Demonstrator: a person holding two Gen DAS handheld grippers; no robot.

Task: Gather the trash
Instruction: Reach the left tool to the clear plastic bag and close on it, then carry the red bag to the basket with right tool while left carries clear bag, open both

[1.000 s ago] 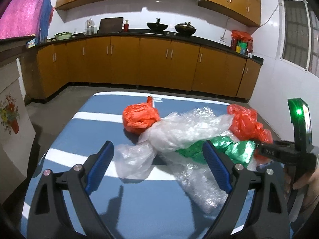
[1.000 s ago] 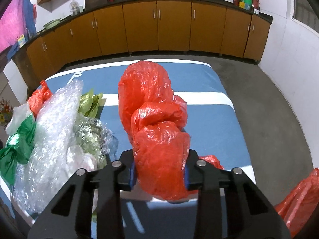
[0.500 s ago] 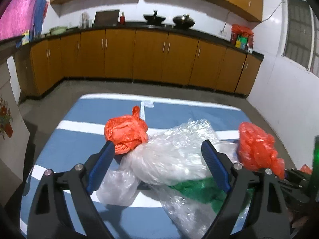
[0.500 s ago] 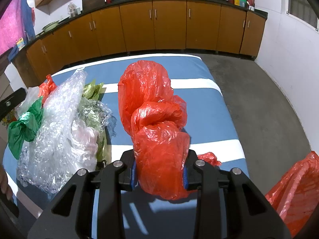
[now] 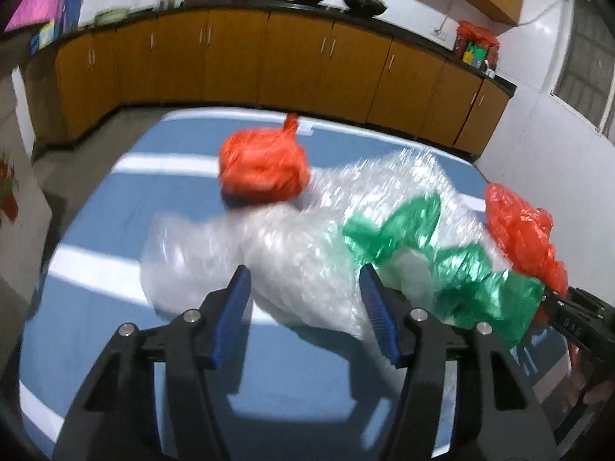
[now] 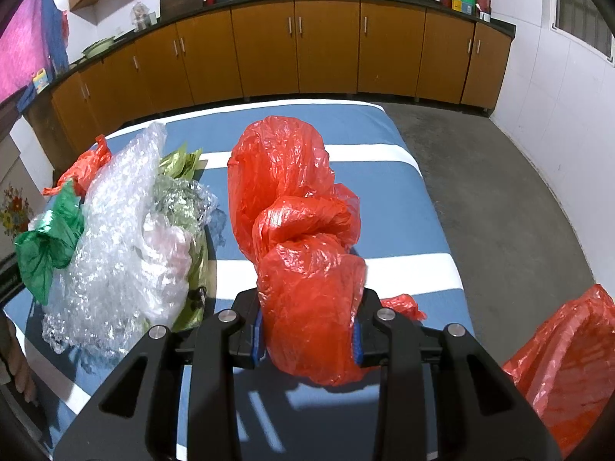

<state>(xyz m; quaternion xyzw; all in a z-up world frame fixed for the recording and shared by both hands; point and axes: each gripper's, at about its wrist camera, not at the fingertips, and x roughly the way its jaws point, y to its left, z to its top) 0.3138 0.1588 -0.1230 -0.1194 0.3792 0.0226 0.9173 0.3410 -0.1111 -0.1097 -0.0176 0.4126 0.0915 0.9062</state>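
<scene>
A heap of trash lies on the blue, white-striped table (image 5: 115, 345): clear bubble wrap (image 5: 292, 253), a crumpled green plastic bag (image 5: 461, 269) and a knotted orange bag (image 5: 261, 165) behind them. My left gripper (image 5: 305, 280) is low over the near end of the bubble wrap. Its jaws are closing with the wrap between them, and the pads do not visibly press on it. My right gripper (image 6: 307, 330) is shut on a large red plastic bag (image 6: 292, 207), which stands up above its blue pads. In the right wrist view the heap (image 6: 115, 230) sits left of that bag.
A small red scrap (image 6: 403, 303) lies by the table's right edge. Another red bag (image 6: 561, 365) hangs at the lower right, off the table. Yellow-green wrappers (image 6: 180, 161) poke out of the heap. Wooden cabinets (image 6: 307, 57) line the far wall beyond bare floor.
My left gripper has dropped and moved in onto the bubble wrap, and its jaws have narrowed around it. The right gripper keeps still with the red bag.
</scene>
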